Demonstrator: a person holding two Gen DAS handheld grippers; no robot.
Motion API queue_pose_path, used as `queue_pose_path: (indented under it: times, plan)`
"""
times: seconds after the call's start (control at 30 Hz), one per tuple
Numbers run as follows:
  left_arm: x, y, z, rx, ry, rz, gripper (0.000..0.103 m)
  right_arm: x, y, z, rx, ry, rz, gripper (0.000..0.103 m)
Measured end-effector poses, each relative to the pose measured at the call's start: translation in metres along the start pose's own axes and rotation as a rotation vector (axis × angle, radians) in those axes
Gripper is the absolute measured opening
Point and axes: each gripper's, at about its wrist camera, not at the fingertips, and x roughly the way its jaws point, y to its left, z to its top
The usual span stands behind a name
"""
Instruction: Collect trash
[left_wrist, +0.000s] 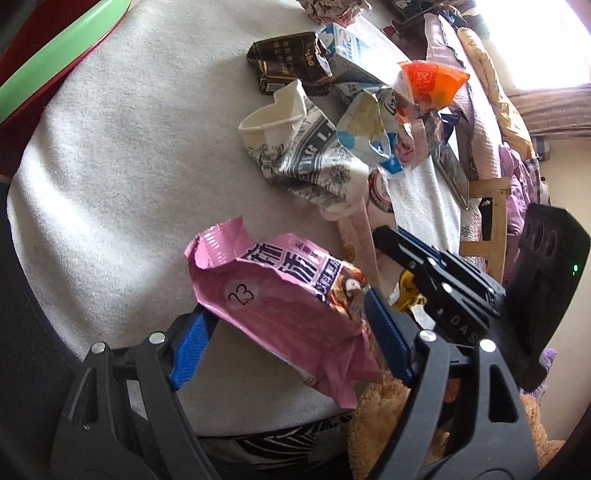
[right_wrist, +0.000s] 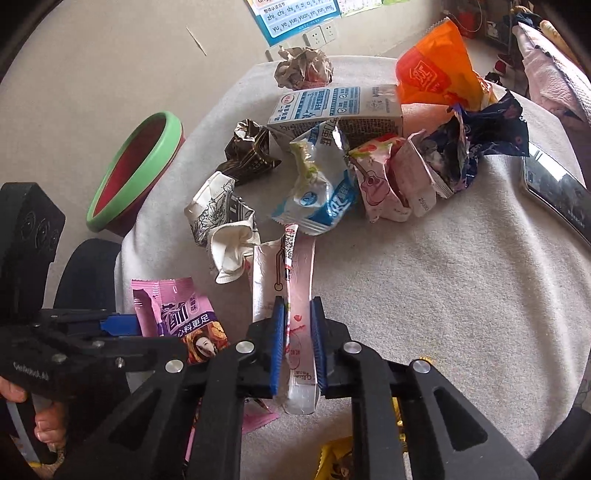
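Trash lies heaped on the white cloth (right_wrist: 424, 280) over my desk; a milk carton (right_wrist: 332, 107), an orange bag (right_wrist: 432, 70), a dark blue wrapper (right_wrist: 484, 136), a crushed paper cup (right_wrist: 218, 218), a brown carton (right_wrist: 247, 151) and a paper ball (right_wrist: 303, 68) sit close together at the far side; a blue-and-white pouch (right_wrist: 321, 199) rests against the milk carton.

My left gripper (left_wrist: 291, 325) has its jaws spread wide on either side of a pink wrapper (left_wrist: 280, 295) marked 23; the wrapper's edges meet both blue pads (left_wrist: 192, 343), and it hangs over the near edge of the cloth; whether the pads truly press it I cannot tell.

My right gripper (right_wrist: 298, 343) has its jaws drawn nearly together, pinching a long pale pink sleeve (right_wrist: 299, 280) between the pads; the sleeve runs from the jaws out towards the paper cup, its far end lying on the cloth beside the cup; its near end hangs below the pads.

The two grippers are just beside each other at the near edge; in the right view the left one appears at the lower left with the pink wrapper in it.

A green-rimmed red basin (right_wrist: 136, 170) stands on the floor to the left of the desk; a phone (right_wrist: 554, 192) lies on the cloth at the right.
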Motion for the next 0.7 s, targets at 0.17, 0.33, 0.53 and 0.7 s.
queue_pose_path:
  times: [0.17,0.33,0.53,0.7]
  plan:
    - [-0.001,0.004,0.007,0.024,-0.01,-0.004,0.049,-0.01,-0.01,0.001,0.046,-0.036,0.0,0.013]
    - [-0.02,0.009,0.024,0.09,-0.081,0.066,0.047,-0.012,-0.011,0.002,0.06,-0.047,0.006,0.013]
    - [-0.03,0.014,0.052,0.161,-0.131,0.156,0.051,-0.007,-0.004,0.001,0.052,-0.033,0.028,0.017]
    - [-0.037,0.018,0.043,0.108,-0.182,0.144,0.07,-0.011,-0.006,-0.001,0.076,-0.046,0.038,0.042]
